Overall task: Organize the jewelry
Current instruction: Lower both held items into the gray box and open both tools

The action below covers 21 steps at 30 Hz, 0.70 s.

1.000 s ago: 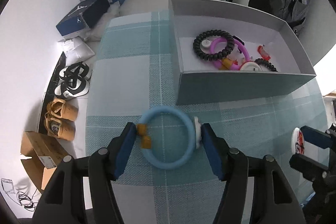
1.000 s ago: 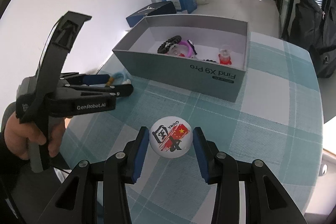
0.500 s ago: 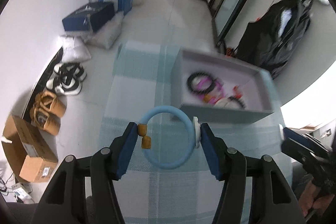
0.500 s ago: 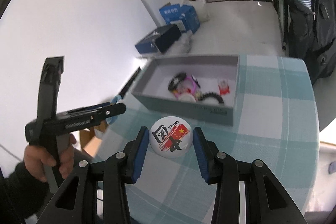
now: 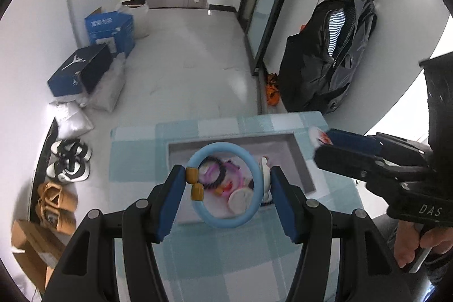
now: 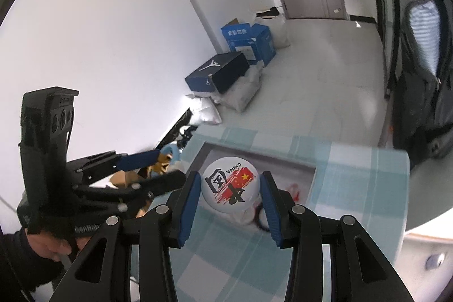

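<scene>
Left gripper jaws clamp the blue ring bracelet; right gripper jaws pinch the round badge. Both hang at frame centre over the grey box on the worktop. Carrying step; next, lower and release inside.

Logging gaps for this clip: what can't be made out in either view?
- Left wrist: box contents partly hidden behind the blue ring and blurred.
- Left wrist: badge seen edge-on, its face unreadable.
- Right wrist: badge and fingers cover most of the box interior; the rest is blurred.
- Right wrist: ring mostly hidden behind the left gripper.
</scene>
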### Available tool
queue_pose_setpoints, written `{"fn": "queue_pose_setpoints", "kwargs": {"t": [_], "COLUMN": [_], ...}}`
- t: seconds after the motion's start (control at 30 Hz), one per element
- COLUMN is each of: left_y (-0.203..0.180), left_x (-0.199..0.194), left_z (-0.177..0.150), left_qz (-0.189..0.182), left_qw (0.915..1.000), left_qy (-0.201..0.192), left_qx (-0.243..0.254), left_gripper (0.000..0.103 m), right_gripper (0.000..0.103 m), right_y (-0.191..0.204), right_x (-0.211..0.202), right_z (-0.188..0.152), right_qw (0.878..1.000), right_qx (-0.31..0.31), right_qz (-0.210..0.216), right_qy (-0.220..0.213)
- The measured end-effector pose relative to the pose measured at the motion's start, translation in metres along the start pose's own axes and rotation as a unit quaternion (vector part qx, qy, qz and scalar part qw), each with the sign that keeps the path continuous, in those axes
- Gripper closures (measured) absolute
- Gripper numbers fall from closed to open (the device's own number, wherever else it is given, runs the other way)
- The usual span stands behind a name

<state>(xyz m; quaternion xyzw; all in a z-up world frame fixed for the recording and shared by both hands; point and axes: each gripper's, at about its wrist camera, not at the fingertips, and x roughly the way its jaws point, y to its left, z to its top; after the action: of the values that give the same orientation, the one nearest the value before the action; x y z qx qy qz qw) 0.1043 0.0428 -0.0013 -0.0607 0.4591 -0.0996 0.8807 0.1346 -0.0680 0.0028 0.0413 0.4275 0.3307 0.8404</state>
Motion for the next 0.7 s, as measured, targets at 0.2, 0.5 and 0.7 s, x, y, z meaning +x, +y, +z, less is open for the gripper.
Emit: {"fn": "queue_pose_setpoints", "kwargs": {"t": [0.2,0.5,0.7], "left_y": [0.008,0.021,0.016], "left_x": [0.021,0.054,0.061], "left_z": [0.002,0.004,0.005], "left_qz": [-0.040,-0.047,-0.047], "left_qw": [0.9990,0.9973,0.9968], "left_qy": [0.007,0.051,0.064], "left_qx": [-0.019,-0.022,-0.012], "left_gripper": [0.048,0.048,0.048], "right_gripper": [0.061,0.061,0.061], "right_y": [-0.018,-0.045,-0.044], "right_x": [0.028,0.054,0.066], "right_z": [0.015,0.012,0.017], "right_qw": [1.000,0.999,0.998], "right_qx": [0.005,0.036,0.022], "right_qz": [-0.002,0.002,0.014], "right_qy": [0.016,0.038,0.054]}}
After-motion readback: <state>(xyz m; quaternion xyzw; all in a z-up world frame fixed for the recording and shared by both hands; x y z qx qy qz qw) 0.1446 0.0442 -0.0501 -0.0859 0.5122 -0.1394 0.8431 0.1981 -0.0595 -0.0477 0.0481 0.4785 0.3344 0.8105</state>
